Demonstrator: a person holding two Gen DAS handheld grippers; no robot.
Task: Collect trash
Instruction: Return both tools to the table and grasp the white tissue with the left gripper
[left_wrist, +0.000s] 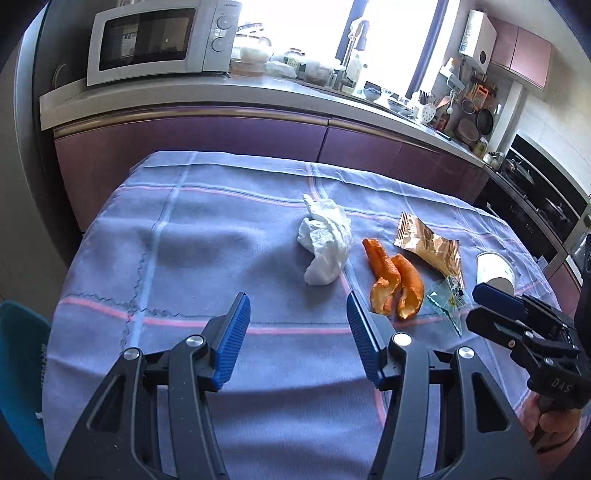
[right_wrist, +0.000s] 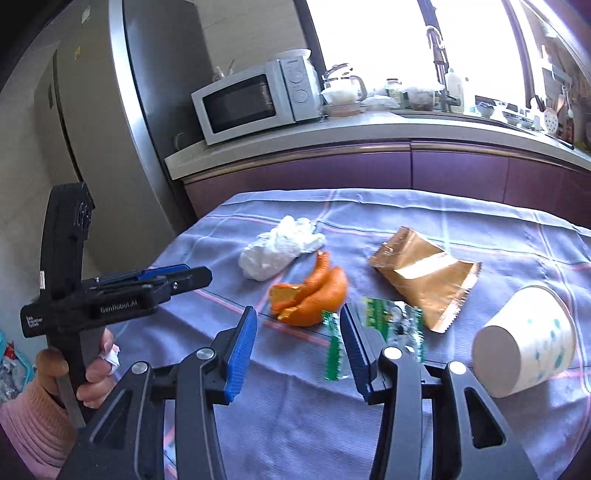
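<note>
We hold both the left gripper (left_wrist: 297, 325) and right gripper (right_wrist: 297, 336) parted and empty above the crumpled tissue (left_wrist: 325, 245), orange peel (left_wrist: 393, 284) and paper cup (right_wrist: 526, 339).

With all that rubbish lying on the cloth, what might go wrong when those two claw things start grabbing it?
Three things, probably. The paper cup lies on its side near the table's edge, so a nudge could roll it off. The thin green wrapper lies flat, so the right gripper may pinch the tablecloth instead. The orange peel lies close beside the crumpled tissue, so the open left gripper might catch both.
</note>
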